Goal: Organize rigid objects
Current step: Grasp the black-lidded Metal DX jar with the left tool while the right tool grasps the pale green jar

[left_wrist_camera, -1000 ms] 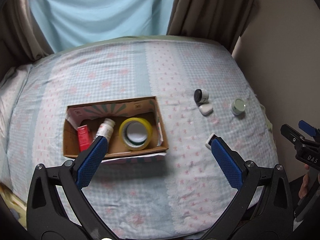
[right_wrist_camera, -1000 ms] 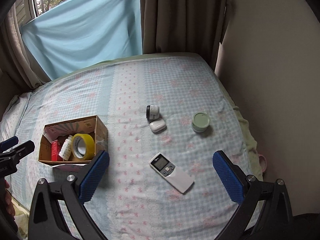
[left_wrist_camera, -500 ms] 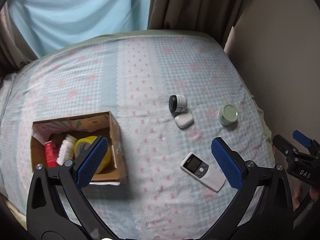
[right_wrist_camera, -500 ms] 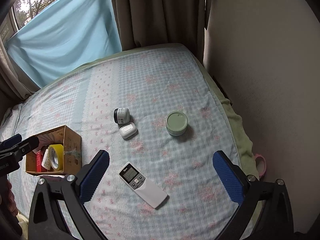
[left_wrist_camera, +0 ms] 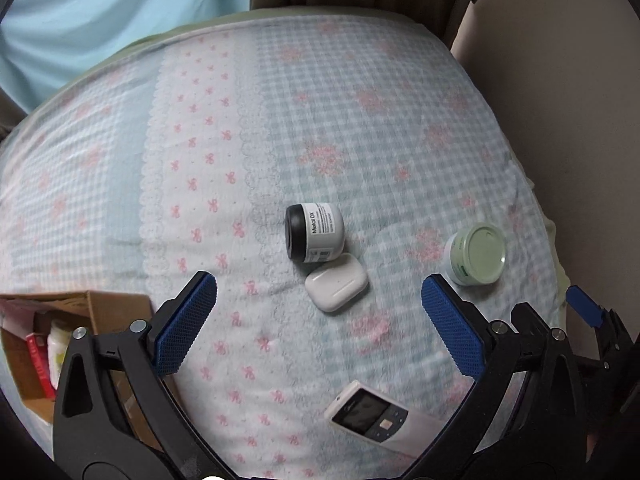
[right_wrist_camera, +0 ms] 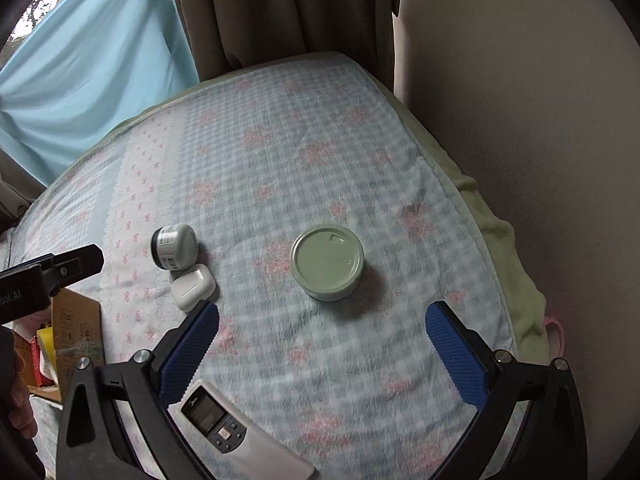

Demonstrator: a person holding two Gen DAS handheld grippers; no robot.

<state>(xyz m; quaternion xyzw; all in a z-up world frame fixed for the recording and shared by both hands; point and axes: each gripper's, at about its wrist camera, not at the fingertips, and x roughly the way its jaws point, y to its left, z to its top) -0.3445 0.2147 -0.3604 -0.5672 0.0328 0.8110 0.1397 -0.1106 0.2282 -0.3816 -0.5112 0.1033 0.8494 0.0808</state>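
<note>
On the checked bedspread lie a grey jar with a black lid (left_wrist_camera: 315, 233) on its side, a white earbud case (left_wrist_camera: 336, 288) touching it, a pale green round jar (left_wrist_camera: 476, 254) and a white remote (left_wrist_camera: 372, 420). My left gripper (left_wrist_camera: 318, 322) is open and empty, hovering just short of the earbud case. My right gripper (right_wrist_camera: 322, 354) is open and empty, just short of the green jar (right_wrist_camera: 327, 266). The remote (right_wrist_camera: 240, 436) lies by its left finger. The grey jar (right_wrist_camera: 175, 246) and the earbud case (right_wrist_camera: 193, 288) lie to its left.
An open cardboard box (left_wrist_camera: 76, 320) with a red pack and a white bottle sits at the bed's left; it also shows in the right wrist view (right_wrist_camera: 76, 340) with yellow tape. A wall (right_wrist_camera: 520, 120) borders the bed's right edge. Curtains hang behind.
Both grippers have moved right and down toward the bed. The box has slid to the left edge of both views. The jars and earbud case appear larger and closer.
</note>
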